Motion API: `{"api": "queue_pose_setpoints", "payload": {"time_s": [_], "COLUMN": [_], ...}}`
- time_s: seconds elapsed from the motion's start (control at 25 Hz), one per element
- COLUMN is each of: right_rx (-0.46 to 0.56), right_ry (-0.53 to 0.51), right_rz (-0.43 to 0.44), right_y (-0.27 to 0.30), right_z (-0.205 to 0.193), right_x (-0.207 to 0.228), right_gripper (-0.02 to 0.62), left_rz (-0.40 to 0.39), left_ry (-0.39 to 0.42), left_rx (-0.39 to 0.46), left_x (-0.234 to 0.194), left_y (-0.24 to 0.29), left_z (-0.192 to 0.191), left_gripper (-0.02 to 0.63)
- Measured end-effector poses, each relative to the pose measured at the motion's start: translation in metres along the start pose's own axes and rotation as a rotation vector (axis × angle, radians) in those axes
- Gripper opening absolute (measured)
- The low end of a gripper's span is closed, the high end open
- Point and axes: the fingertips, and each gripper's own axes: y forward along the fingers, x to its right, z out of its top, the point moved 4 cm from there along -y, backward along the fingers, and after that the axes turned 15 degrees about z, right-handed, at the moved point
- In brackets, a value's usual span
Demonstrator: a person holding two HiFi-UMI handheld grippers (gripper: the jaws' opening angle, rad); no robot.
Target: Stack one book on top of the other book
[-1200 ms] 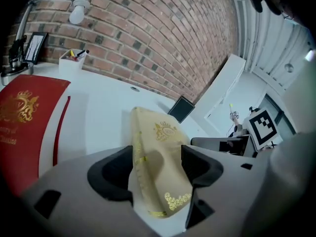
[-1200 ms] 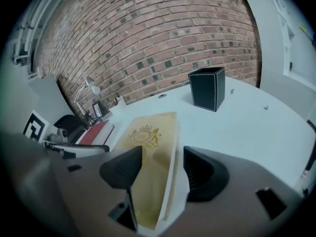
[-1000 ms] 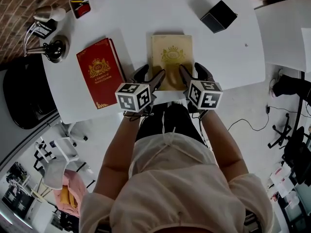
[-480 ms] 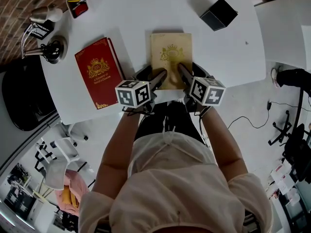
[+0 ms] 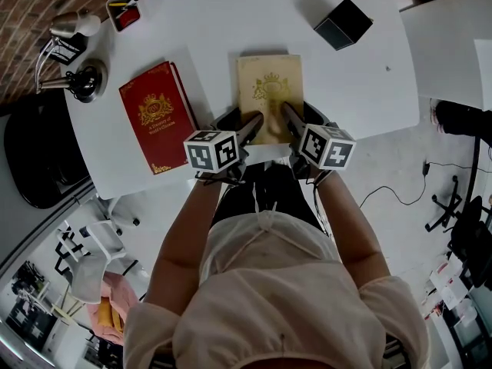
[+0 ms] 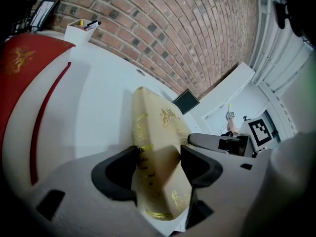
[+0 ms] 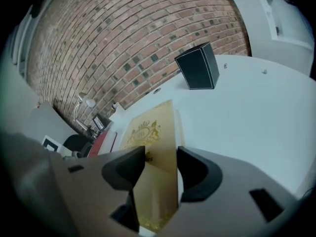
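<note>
No readable text, cream book (image 5: 269,83) lettering (blurred)

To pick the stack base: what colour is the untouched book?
The book is red, gold-crested; head view.

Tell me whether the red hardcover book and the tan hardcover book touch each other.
Apart. The head view shows bare white table between the red hardcover book and the tan hardcover book.

White table (image 5: 369,68), red book (image 5: 157,114) at left, cream book (image 5: 269,91) centre, black box (image 5: 344,23), pen tray (image 5: 125,8), desk lamp (image 5: 84,79)
</note>
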Motion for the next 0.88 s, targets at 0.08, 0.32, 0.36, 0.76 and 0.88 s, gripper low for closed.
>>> {"api": "queue_pose_setpoints", "payload": {"time_s": [0.08,0.32,0.36,0.76,0.88], "right_rx": [-0.001,0.027,0.034,0.1,0.109], "right_ry": [-0.008,-0.047,-0.055,-0.109,-0.133], "right_rz": [-0.002,-0.005,-0.005,0.06,0.092], "right_y": [-0.002,-0.016,-0.019,-0.052,-0.064], "right_z": [-0.001,-0.001,0.001,0.02,0.025], "right_x": [0.001,-0.002,-0.003,-0.02,-0.029], "right_gripper": [0.216,0.207,0.206,0.204,0.204], "left_rz": [-0.003,-0.009,-0.011,0.002,0.017], "left_ry": [-0.007,-0.06,-0.066,-0.018,-0.016], "left_rx": [-0.009,0.012,0.021,0.14,0.188], "left_x": [0.001,0.012,0.015,0.047,0.058], "left_y": [-0.001,-0.007,-0.008,-0.035,-0.05], "left_z": [-0.003,-0.014,-0.014,-0.003,-0.003], "left_gripper": [0.29,0.287,0.287,0.287,0.287]}}
